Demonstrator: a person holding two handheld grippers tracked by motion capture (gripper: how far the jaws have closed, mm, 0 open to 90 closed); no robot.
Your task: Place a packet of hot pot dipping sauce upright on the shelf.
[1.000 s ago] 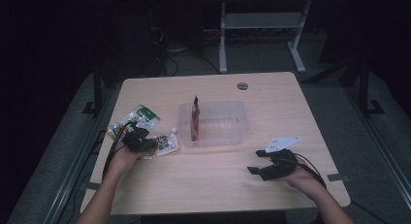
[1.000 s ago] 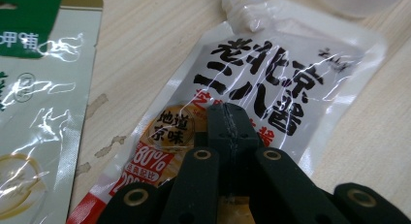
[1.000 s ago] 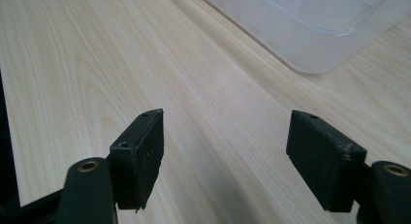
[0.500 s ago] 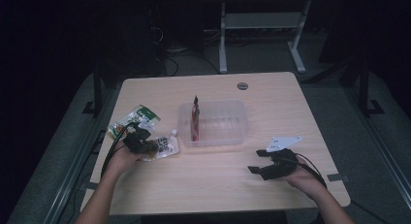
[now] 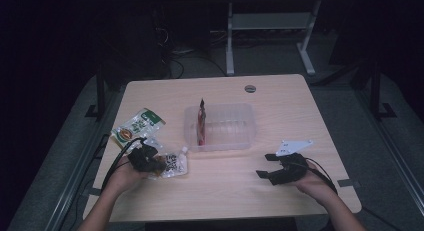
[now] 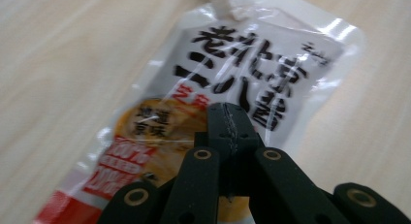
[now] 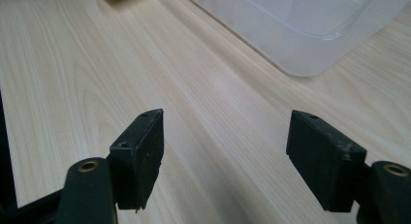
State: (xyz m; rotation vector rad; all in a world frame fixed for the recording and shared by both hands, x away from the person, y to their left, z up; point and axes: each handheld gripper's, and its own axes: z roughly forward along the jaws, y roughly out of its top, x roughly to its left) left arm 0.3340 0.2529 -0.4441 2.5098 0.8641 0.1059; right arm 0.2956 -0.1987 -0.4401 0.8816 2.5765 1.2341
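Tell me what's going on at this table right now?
A person works a hand-held gripper in each hand. The left gripper is shut on a white spouted pouch printed with black characters, near the table's left edge beside a green packet. The right gripper rests open over bare wood, holding nothing. Between them sits a clear plastic container with a red packet standing on edge inside.
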